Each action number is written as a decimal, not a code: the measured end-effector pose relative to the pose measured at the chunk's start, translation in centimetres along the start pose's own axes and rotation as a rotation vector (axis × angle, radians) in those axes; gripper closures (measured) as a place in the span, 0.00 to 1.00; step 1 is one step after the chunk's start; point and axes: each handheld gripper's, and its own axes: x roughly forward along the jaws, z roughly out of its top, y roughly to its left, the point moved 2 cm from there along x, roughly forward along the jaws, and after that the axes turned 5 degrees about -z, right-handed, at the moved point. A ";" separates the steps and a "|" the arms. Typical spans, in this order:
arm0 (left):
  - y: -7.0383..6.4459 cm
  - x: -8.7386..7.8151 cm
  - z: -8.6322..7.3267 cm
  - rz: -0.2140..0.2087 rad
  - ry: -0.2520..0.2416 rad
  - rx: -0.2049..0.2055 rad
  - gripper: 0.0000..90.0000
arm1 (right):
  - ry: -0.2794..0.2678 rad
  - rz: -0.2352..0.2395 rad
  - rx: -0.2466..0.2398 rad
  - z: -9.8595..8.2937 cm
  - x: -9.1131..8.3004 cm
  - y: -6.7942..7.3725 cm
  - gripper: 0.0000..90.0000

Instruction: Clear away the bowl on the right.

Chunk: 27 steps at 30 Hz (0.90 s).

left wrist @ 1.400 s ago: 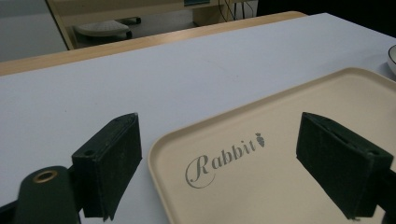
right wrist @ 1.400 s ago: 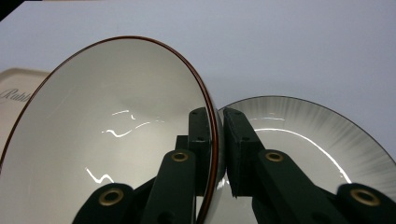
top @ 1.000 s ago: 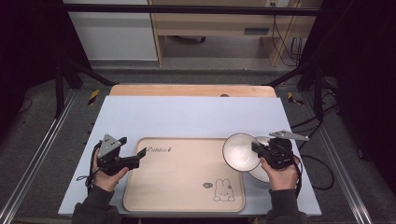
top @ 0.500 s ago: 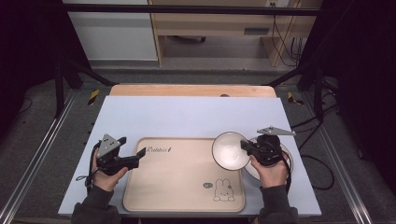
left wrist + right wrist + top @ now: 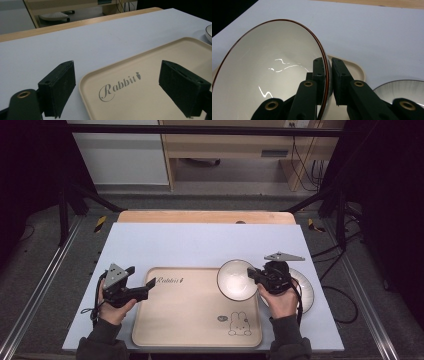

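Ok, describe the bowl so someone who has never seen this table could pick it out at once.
Start at the beige tray printed with a rabbit, lying on the pale blue table. At the tray's far right corner the right gripper pinches the rim of a white bowl. Unlike the flat plate beside it, the bowl is deep, with a thin brown rim line.

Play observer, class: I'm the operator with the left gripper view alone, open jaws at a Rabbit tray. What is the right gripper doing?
Observer: The right gripper is shut on the rim of a white bowl, one jaw inside, one outside.
Operator: Where is that bowl?
Observer: In the high view it overlaps the tray's far right corner.
Operator: Anything beside it?
Observer: A white plate lies right of the tray, partly hidden by the right hand.
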 end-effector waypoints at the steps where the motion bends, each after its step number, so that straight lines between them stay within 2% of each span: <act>1: 0.0 0.0 0.0 0.001 0.000 0.001 0.15 | -0.001 0.003 -0.005 0.1 0.1 0.1 0.91; 15: 0.1 -0.1 0.0 0.001 0.000 0.002 0.15 | 0.004 0.041 -0.038 1.0 1.7 2.0 0.91; 27: 0.1 -0.1 0.0 0.001 0.002 0.002 0.15 | 0.018 0.053 -0.041 1.3 3.3 2.7 0.91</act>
